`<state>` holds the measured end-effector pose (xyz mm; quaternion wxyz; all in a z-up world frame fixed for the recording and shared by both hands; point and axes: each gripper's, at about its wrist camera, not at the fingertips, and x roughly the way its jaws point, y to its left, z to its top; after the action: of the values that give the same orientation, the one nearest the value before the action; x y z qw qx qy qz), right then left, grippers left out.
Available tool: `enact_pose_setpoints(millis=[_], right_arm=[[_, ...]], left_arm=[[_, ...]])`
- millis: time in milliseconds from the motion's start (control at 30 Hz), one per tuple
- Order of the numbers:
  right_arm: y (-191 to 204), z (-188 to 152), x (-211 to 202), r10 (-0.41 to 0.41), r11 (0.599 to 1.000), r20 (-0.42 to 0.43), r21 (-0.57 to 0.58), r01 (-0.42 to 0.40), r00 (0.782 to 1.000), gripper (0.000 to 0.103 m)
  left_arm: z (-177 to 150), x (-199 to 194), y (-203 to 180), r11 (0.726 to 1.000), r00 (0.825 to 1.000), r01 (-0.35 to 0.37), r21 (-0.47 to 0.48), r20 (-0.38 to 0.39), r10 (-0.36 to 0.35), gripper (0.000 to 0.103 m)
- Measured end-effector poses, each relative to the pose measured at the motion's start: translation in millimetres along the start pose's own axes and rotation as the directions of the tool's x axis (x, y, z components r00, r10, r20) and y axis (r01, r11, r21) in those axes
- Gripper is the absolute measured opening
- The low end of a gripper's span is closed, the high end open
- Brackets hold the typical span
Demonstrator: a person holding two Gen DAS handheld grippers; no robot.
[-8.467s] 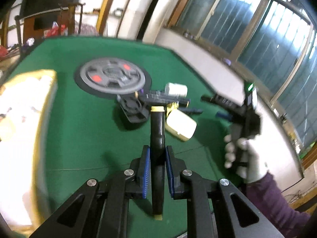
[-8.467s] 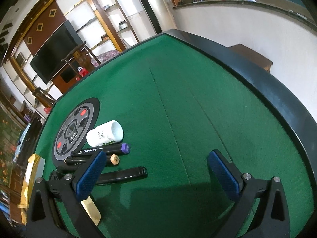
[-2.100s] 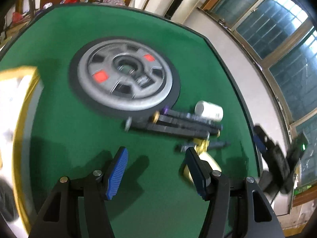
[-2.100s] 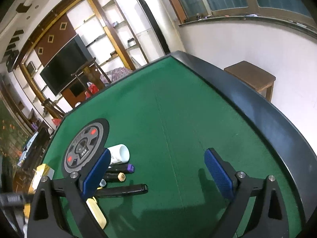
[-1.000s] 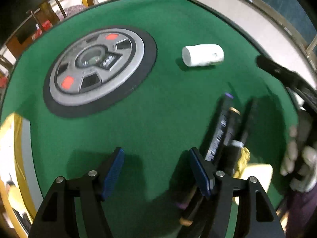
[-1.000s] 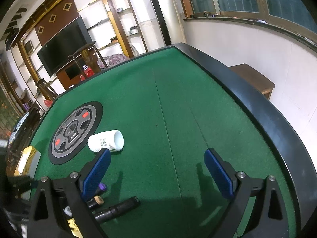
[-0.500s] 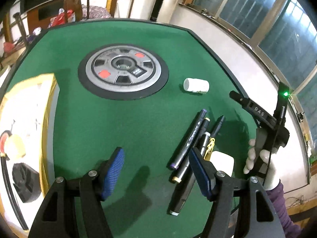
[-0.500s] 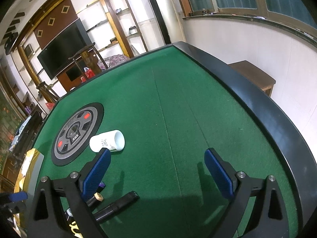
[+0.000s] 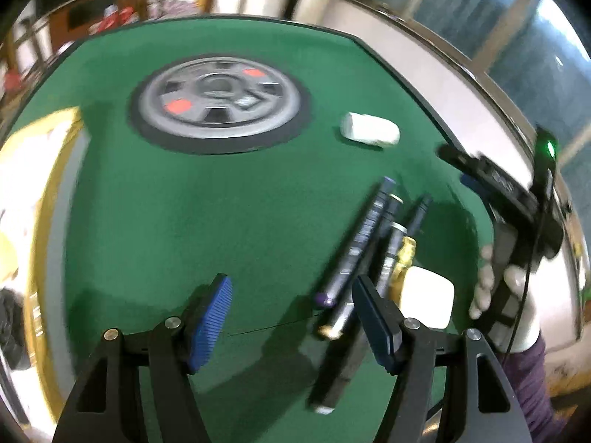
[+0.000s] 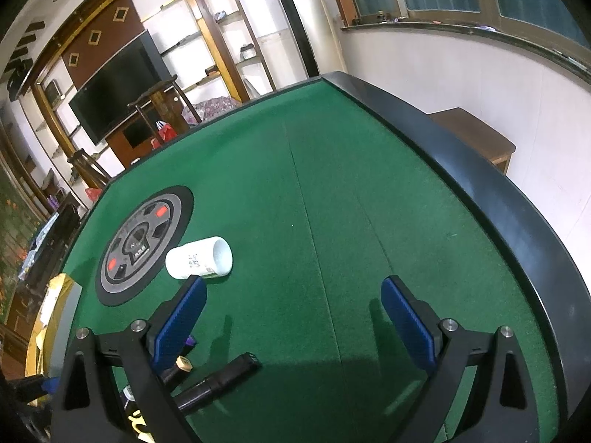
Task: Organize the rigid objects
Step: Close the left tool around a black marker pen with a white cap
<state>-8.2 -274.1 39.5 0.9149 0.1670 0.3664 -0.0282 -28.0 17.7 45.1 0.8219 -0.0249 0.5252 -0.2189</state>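
Observation:
Several dark markers (image 9: 364, 236) lie side by side on the green felt, with a white and yellow bottle (image 9: 424, 295) beside them. My left gripper (image 9: 291, 304) is open and empty, low over the felt just left of the markers. A white cylindrical bottle (image 9: 370, 134) lies on its side farther back; it also shows in the right wrist view (image 10: 199, 257). My right gripper (image 10: 291, 317) is open and empty above bare felt, with marker ends (image 10: 221, 373) under its left finger. It shows in the left wrist view (image 9: 513, 199), held by a gloved hand.
A grey round disc with red patches (image 9: 219, 101) sits in the table's middle; it also shows in the right wrist view (image 10: 142, 240). A gold-edged white tray (image 9: 33, 199) lies at the left. The table's black rim (image 10: 480, 192) curves along the right.
My left gripper has let go of the black marker held earlier and stands open. In the last half second it dropped lower and closer to the markers. My right gripper barely moved.

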Motion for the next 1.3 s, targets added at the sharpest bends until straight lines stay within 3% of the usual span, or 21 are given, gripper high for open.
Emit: enact_pose_setpoints(millis=[133, 367, 400, 433, 467, 567, 667, 900, 1167, 1267, 1300], right_arm=[[1, 1, 1, -0.004, 1.0, 0.001, -0.002, 0.004, 1.0, 0.095], [2, 0, 3, -0.003, 1.0, -0.007, -0.004, 0.003, 1.0, 0.095], [2, 0, 3, -0.003, 1.0, -0.006, -0.004, 0.003, 1.0, 0.095], [2, 0, 3, -0.004, 1.0, -0.006, -0.004, 0.004, 1.0, 0.095], [2, 0, 4, -0.005, 1.0, -0.007, -0.003, 0.005, 1.0, 0.095], [3, -1, 5, -0.008, 1.0, -0.009, -0.002, 0.008, 1.0, 0.095], [3, -1, 7, -0.014, 1.0, -0.012, -0.002, 0.014, 1.0, 0.095], [3, -1, 6, -0.017, 1.0, -0.007, 0.003, 0.017, 1.0, 0.095], [3, -2, 6, -0.017, 1.0, -0.014, 0.004, 0.017, 1.0, 0.095], [3, -2, 6, -0.016, 1.0, -0.015, 0.003, 0.016, 1.0, 0.095], [3, -3, 6, -0.016, 1.0, -0.016, 0.003, 0.016, 1.0, 0.095]], left_arm=[[5, 23, -27, 0.997, 1.0, 0.017, 0.081, -0.018, -0.016, 0.073], [5, 43, -54, 0.981, 0.998, -0.06, 0.184, 0.016, 0.058, 0.076], [3, 43, -53, 0.981, 0.999, -0.052, 0.187, 0.019, 0.05, 0.071], [3, 41, -52, 0.982, 0.999, -0.035, 0.185, 0.02, 0.031, 0.059], [2, 38, -50, 0.983, 1.0, -0.019, 0.181, 0.02, 0.015, 0.055], [-2, 24, -40, 0.986, 0.999, -0.022, 0.165, 0.044, 0.015, 0.031], [-8, 14, -17, 0.995, 1.0, 0.016, 0.099, 0.024, -0.018, 0.021], [-23, -2, 33, 0.993, 0.995, 0.094, -0.071, 0.032, -0.092, 0.021], [-24, 2, 32, 0.995, 0.997, 0.07, -0.077, 0.031, -0.068, 0.021], [-27, 3, 18, 1.0, 0.999, -0.011, -0.025, 0.039, 0.012, 0.033], [-28, 3, 13, 0.999, 0.999, -0.037, -0.005, 0.038, 0.038, 0.041]])
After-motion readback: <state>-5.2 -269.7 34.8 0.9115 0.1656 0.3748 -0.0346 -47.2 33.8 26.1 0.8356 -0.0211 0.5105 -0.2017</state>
